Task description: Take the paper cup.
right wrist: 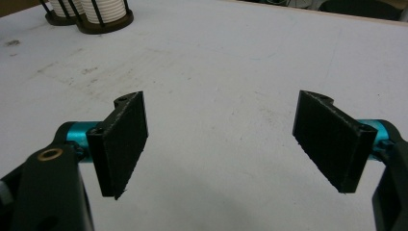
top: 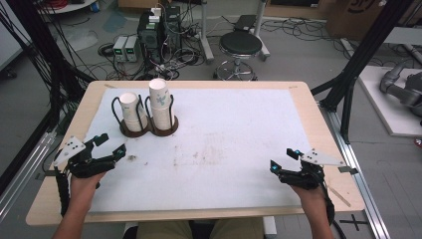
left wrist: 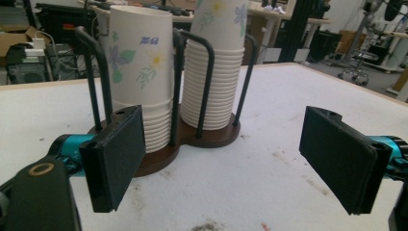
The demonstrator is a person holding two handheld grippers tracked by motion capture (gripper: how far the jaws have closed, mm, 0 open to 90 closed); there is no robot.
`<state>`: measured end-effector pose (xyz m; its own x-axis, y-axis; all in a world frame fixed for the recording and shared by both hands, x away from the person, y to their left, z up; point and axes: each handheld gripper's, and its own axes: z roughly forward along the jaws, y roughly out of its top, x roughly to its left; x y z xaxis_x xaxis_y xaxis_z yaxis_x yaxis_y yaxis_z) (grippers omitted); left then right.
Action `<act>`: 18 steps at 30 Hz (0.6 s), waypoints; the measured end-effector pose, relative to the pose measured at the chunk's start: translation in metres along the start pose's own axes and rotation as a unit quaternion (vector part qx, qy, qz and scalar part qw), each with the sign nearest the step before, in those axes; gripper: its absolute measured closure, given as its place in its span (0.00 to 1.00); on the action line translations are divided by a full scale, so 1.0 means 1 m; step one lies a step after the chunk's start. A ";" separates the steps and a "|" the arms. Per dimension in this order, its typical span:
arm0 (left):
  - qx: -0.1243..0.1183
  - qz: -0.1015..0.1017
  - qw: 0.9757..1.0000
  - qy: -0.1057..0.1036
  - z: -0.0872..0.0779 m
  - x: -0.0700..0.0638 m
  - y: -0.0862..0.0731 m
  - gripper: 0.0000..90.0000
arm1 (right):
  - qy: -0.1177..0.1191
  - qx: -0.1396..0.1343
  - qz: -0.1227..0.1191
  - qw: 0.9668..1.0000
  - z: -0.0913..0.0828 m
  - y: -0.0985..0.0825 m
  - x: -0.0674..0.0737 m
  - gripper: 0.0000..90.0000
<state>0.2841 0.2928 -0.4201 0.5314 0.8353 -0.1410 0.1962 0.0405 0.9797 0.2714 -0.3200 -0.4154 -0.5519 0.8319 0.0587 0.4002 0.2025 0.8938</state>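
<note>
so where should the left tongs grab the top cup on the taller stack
Take the top cup by its bare upper wall, above the black posts of the holder, coming from the near side with one pad on each flank. Lower down, the posts block the sides. The cup sits upside down, so it probably lifts straight up. The left tongs are open and nearest.

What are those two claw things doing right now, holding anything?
Left gripper: open, holding nothing, pointed at the paper cups in their holder.
Right gripper: open, holding nothing, over the bare table.
</note>
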 end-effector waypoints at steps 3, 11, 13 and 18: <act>0.003 0.006 1.000 -0.002 0.005 -0.002 0.005 0.18 | -0.003 0.000 0.003 1.000 -0.001 0.000 0.001 0.23; 0.001 -0.007 1.000 -0.004 0.014 0.007 0.020 0.18 | -0.001 0.002 0.004 1.000 -0.001 -0.001 -0.002 0.23; -0.009 -0.023 1.000 -0.009 0.017 0.012 0.027 0.18 | 0.000 0.001 0.002 1.000 -0.001 0.000 -0.002 0.23; -0.013 -0.028 0.999 -0.011 0.028 0.023 0.052 0.18 | 0.003 0.005 0.003 1.000 0.000 0.001 0.001 0.23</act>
<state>0.3292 0.2987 -0.3768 0.5385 0.8188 -0.1989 0.2048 0.1018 0.9735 0.2714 -0.3192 -0.4147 -0.5535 0.8302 0.0661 0.4102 0.2027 0.8892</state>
